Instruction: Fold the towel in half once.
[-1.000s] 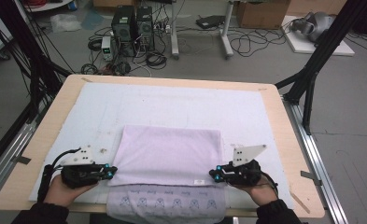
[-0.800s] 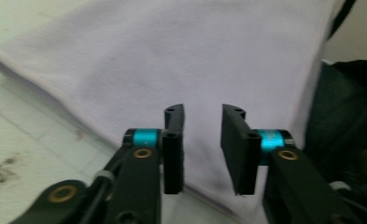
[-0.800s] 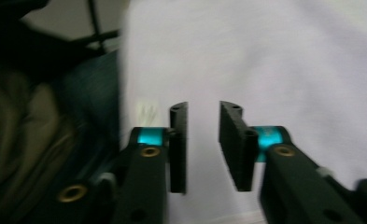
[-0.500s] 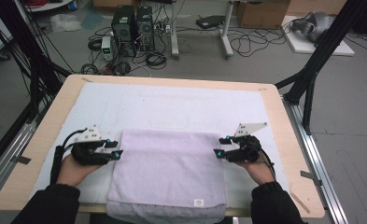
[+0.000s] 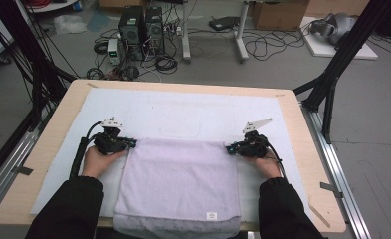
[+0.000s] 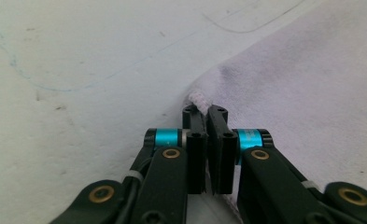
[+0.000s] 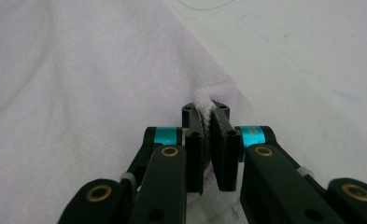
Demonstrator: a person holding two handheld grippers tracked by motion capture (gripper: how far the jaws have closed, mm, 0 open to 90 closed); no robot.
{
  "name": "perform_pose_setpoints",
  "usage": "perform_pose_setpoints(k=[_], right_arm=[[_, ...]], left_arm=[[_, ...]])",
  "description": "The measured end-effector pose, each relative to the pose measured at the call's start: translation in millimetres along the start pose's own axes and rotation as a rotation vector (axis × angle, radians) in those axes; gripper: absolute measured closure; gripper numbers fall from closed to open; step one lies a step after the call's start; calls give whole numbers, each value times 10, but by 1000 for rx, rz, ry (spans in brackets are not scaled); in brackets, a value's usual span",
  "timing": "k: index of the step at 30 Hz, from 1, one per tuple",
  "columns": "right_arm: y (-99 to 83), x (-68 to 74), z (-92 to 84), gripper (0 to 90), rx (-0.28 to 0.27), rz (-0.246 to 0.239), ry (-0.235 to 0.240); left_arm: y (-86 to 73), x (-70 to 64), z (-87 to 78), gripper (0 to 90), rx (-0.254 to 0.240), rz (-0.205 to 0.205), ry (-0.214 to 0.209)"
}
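From above, a wooden table under a white mat holds the purple towel, its small white tag too tiny to read. Computers and cables sit on the grey floor. The left gripper has just closed and pinches a towel corner. The right gripper has too

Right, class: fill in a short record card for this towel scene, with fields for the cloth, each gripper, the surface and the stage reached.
cloth: pale lilac towel, flat, near edge hanging over the table front
left gripper: jaws just closed, shut on the towel's far left corner
right gripper: jaws just closed, shut on the far right corner
surface: white mat on a wooden table
stage: both far corners pinched, towel not lifted
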State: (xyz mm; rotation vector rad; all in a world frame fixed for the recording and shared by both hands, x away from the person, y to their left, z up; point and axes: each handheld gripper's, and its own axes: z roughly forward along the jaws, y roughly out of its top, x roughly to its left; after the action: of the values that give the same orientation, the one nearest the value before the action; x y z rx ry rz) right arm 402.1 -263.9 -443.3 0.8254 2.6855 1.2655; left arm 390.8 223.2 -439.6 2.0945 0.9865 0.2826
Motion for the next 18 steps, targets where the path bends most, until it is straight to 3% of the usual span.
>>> perform_pose_setpoints(k=[1,2,3,5,8,13,14,15,16,18], right_arm=[[28,-2,22,860,8,4,6],[65,-14,30,864,11,17,7],[110,-20,13,866,3,6,-32],[246,-72,-57,871,-36,12,-67],[567,-112,-267,871,-71,-8,-137],[1178,-166,-693,861,-129,-79,-236],[1259,-190,-753,803,-148,-76,-262],[1300,-209,-776,634,-158,-67,-290],[1322,-250,-782,592,-171,-34,-324],[1261,-297,-731,520,-148,-1,-301]], left_arm=[[28,-1,-9,874,5,15,16],[52,-4,-21,875,-24,20,38],[92,14,-44,877,-38,12,50],[232,42,-92,878,-52,30,94],[581,99,-269,879,-103,46,159],[1280,138,-672,854,-213,127,255],[1329,150,-685,724,-218,111,281],[1350,179,-694,606,-212,83,294],[1320,198,-685,626,-206,73,289],[1181,226,-636,601,-191,55,269]])
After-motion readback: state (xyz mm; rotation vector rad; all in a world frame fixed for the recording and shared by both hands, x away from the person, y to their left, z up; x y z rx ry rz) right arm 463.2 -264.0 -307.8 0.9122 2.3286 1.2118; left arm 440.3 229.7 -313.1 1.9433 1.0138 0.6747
